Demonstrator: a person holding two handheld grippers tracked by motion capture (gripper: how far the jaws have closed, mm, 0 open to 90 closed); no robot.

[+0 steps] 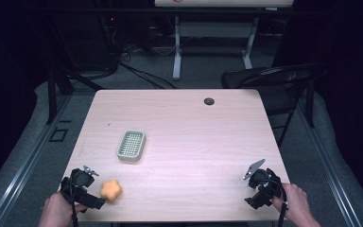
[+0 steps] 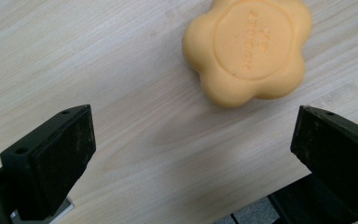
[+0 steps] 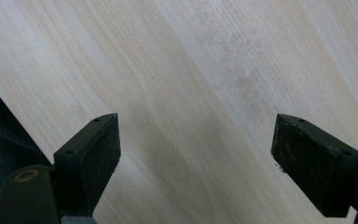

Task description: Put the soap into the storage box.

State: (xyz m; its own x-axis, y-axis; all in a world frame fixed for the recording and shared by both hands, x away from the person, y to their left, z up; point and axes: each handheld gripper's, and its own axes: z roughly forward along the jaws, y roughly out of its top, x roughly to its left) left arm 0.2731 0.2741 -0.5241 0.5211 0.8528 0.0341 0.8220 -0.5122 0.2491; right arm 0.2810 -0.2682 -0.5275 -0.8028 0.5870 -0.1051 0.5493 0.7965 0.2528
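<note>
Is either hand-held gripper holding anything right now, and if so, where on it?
Nothing is held. Both stand open: the left hand-held gripper short of the orange soap, the right hand-held gripper over bare table.

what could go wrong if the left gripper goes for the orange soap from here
The orange flower-shaped soap bar lies ahead of the open left gripper and off to one side, not between its jaws; closing now would likely miss or nudge it. Its rounded, lobed sides may slip out of flat pads. It also sits near the front edge of the light wooden table, so a push could knock it off.
</note>
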